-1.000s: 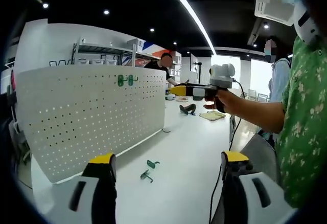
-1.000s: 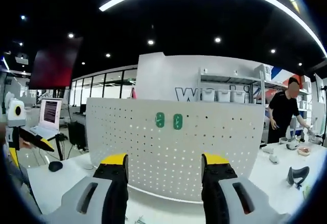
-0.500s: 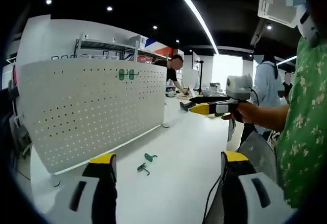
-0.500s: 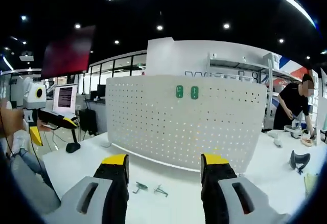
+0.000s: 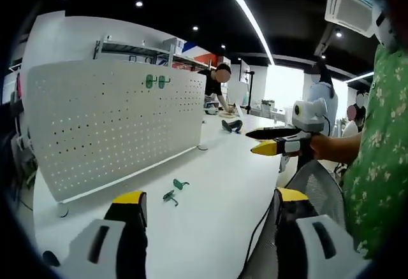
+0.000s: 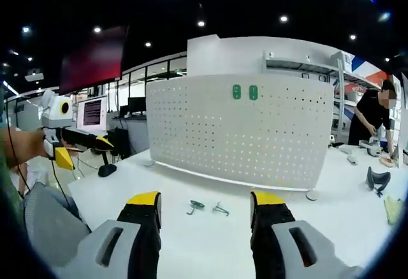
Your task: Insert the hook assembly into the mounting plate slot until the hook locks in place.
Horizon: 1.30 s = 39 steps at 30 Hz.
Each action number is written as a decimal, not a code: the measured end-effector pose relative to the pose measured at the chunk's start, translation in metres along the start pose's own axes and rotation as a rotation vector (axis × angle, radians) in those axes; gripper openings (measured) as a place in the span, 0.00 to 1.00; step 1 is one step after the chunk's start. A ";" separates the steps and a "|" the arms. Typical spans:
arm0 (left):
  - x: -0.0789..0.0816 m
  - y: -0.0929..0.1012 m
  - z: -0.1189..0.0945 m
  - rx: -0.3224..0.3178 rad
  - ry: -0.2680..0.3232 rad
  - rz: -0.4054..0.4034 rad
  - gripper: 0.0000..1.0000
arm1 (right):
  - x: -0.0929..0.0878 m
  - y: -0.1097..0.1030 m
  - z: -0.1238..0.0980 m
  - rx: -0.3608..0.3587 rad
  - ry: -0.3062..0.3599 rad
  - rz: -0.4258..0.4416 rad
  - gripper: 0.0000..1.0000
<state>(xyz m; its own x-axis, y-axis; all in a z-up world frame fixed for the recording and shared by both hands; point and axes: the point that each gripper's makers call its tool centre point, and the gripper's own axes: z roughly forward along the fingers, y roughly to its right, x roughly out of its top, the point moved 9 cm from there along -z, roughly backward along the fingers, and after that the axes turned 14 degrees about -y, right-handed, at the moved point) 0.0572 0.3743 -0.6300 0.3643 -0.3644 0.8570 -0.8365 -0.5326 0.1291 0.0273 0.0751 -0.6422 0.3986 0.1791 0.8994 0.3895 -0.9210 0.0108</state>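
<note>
A white perforated mounting plate (image 5: pixel 115 123) (image 6: pixel 255 135) stands upright on the white table, with two green hooks (image 5: pixel 153 81) (image 6: pixel 245 92) set near its top edge. Two loose green hooks (image 5: pixel 173 189) (image 6: pixel 207 208) lie on the table in front of the plate. My left gripper (image 5: pixel 204 202) is open and empty, well short of the loose hooks. My right gripper (image 6: pixel 205 204) is open with nothing between its fingers; in the left gripper view it hangs over the table's right edge (image 5: pixel 271 140), held by a hand.
The white table (image 5: pixel 210 183) runs back past the plate. A dark tool (image 5: pixel 231 125) (image 6: pixel 377 178) lies further along it, where a person in black (image 5: pixel 213 88) works. Monitors (image 6: pixel 92 112) stand beyond the table's left end. A cable (image 5: pixel 255 241) trails by the near edge.
Both views have pulled back and down from the plate, so more table and the loose hooks show. The right gripper has sunk lower in the left gripper view. Both stay open.
</note>
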 end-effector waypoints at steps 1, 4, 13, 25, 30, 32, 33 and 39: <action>-0.002 -0.001 0.000 0.000 0.001 -0.004 0.83 | -0.001 -0.001 0.000 0.002 -0.001 0.002 0.57; -0.005 -0.005 0.002 0.005 -0.001 -0.012 0.82 | -0.006 -0.005 -0.001 0.009 -0.006 -0.002 0.56; -0.009 -0.026 0.019 0.018 -0.019 -0.009 0.75 | -0.012 -0.010 0.002 0.020 -0.015 0.006 0.56; -0.012 -0.068 0.067 0.020 -0.060 -0.002 0.58 | -0.016 -0.010 0.004 0.009 -0.018 0.014 0.55; -0.014 -0.079 0.085 0.020 -0.077 -0.015 0.57 | -0.016 -0.008 0.004 -0.005 -0.018 0.017 0.55; -0.016 -0.084 0.090 0.022 -0.089 -0.013 0.56 | -0.017 -0.008 0.004 -0.007 -0.020 0.017 0.55; -0.017 -0.086 0.095 0.019 -0.100 -0.014 0.56 | -0.017 -0.008 0.005 -0.009 -0.020 0.019 0.55; -0.020 -0.102 0.117 0.008 -0.137 0.000 0.53 | -0.018 -0.006 0.006 -0.017 -0.032 0.028 0.55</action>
<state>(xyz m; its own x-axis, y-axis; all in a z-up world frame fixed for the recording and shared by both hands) 0.1828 0.3469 -0.7187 0.4174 -0.4652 0.7806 -0.8333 -0.5385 0.1247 0.0227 0.0799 -0.6609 0.4355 0.1644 0.8850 0.3636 -0.9315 -0.0059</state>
